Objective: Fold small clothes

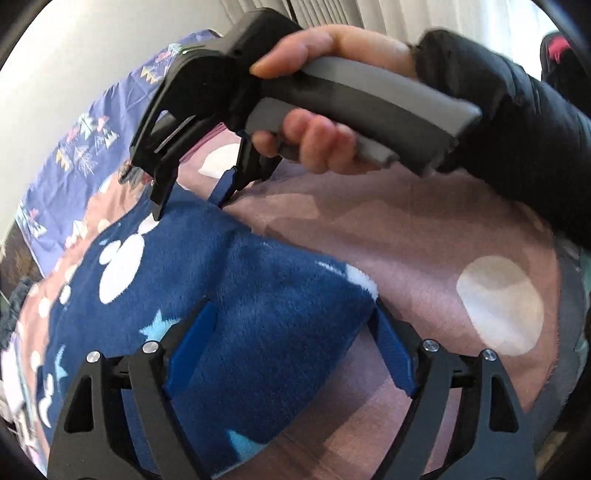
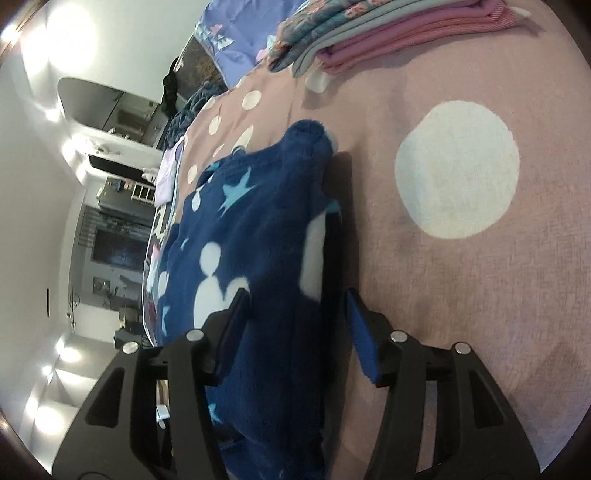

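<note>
A navy fleece garment (image 1: 221, 295) with white shapes and light blue stars lies on the mauve bedspread (image 1: 424, 240). My left gripper (image 1: 291, 332) is open, its blue pads (image 1: 192, 350) straddling the garment's near corner. The right gripper (image 1: 192, 210), held in a hand, shows in the left wrist view at the garment's far edge, jaws apart. In the right wrist view the garment (image 2: 258, 240) runs between my right gripper's (image 2: 295, 314) open fingers, one pad (image 2: 364, 343) on the bedspread (image 2: 480, 314), the other on the fleece.
A stack of folded clothes (image 2: 369, 33), pink and grey, sits at the far end of the bed. A purple patterned sheet (image 1: 74, 147) lies beyond. More clothing (image 2: 168, 173) lies near the bed's left edge.
</note>
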Motion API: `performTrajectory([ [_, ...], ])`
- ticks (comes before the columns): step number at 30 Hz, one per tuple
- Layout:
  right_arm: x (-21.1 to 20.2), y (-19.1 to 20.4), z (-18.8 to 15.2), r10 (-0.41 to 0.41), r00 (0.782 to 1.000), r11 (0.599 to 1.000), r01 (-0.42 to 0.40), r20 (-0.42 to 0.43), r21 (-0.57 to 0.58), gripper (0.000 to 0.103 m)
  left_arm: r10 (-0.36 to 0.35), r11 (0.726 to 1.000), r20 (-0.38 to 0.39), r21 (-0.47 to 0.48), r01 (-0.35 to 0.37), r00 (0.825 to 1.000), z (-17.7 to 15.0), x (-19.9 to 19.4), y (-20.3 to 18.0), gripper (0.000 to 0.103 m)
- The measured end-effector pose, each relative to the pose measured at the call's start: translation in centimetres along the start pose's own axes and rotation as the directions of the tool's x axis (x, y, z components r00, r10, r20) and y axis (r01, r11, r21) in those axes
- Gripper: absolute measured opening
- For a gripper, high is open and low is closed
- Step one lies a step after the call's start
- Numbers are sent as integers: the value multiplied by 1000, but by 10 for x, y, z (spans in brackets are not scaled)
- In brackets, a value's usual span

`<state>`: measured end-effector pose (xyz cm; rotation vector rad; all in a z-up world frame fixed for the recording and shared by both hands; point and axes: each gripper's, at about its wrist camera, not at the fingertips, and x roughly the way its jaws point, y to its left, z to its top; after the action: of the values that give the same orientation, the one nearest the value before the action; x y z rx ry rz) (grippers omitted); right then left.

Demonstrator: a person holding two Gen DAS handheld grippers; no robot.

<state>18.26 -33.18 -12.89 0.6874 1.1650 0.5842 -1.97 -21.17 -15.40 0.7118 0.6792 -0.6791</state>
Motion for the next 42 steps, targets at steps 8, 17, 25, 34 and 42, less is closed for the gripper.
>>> performTrajectory([
  [8,13,-5,4,3,1000,997,-1,-15,72,61,-60,996,25,-58,61,998,0,-4,6,42],
  [17,5,39,22,48,991,995,-36,126,-93,18,-177,973,52,-139,182,983,-2,-8,28,19],
  [25,29,2,28,4,997,999,0,78,-53,24,-201,973,32,-112,204,979,-3,16,21,19],
  [34,32,16,25,-121,992,986,123,26,-116,41,-35,999,95,-9,36,995,21,14,-6,60],
  [42,-3,35,14,-71,992,963,94,101,-254,19,-221,972,120,-57,229,968,27,19,8,18],
])
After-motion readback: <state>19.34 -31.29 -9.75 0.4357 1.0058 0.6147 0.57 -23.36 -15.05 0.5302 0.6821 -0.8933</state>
